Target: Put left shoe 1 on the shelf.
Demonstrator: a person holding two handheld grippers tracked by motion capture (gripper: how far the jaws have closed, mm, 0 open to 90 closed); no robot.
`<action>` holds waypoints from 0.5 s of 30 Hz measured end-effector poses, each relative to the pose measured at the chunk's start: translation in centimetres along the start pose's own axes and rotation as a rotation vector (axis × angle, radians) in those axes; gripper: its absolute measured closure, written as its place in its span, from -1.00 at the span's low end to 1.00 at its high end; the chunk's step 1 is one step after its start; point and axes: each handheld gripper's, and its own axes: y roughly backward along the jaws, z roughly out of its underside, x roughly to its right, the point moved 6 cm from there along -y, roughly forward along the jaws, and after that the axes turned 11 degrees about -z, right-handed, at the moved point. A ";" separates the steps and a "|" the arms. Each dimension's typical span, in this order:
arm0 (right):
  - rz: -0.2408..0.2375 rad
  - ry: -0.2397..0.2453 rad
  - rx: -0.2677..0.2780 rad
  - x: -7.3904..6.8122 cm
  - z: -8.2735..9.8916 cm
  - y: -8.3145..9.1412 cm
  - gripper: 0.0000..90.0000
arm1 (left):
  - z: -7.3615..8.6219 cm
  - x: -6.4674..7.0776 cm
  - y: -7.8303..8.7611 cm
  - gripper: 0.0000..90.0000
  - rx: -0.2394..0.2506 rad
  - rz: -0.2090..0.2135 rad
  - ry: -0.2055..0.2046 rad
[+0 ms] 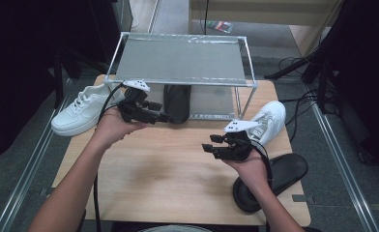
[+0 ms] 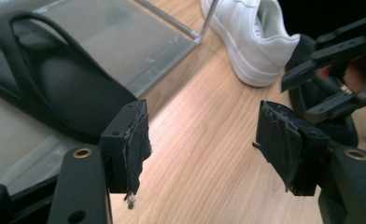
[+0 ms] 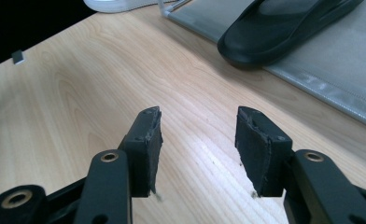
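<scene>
Slipper on rack lower shelf | left gripper empty, wide apart, just beside it | right gripper empty, apart | clear slowly, avoid nudging slipper.

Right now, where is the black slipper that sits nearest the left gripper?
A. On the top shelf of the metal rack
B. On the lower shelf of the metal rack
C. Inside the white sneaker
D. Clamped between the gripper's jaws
B. The black slipper lies on the bottom shelf of the metal rack, under its top panel, while the left gripper stands open beside it, holding nothing.
</scene>
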 end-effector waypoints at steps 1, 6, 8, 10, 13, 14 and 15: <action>0.001 0.000 0.004 0.0 0.1 0.1 0.15 | 0.3 0.1 0.0 -0.22 -0.001 -0.005 -0.006; 0.010 -0.003 0.029 0.0 0.7 1.3 0.15 | 2.0 1.0 -0.8 -0.19 -0.008 -0.024 -0.029; 0.013 -0.002 0.030 0.1 0.9 1.5 0.16 | 2.3 1.1 -1.0 -0.19 -0.014 -0.028 -0.026; 0.017 -0.011 0.030 0.2 1.3 2.0 0.19 | 2.8 1.3 -1.3 -0.17 -0.021 -0.023 -0.012; 0.017 -0.015 0.031 0.2 1.7 2.6 0.23 | 3.5 1.4 -1.7 -0.16 -0.030 -0.019 -0.002; 0.017 -0.017 0.030 0.2 1.9 2.9 0.24 | 3.8 1.5 -1.7 -0.15 -0.036 -0.017 -0.002; 0.011 -0.022 0.027 0.2 2.1 3.2 0.24 | 4.0 1.5 -1.8 -0.14 -0.036 -0.019 -0.005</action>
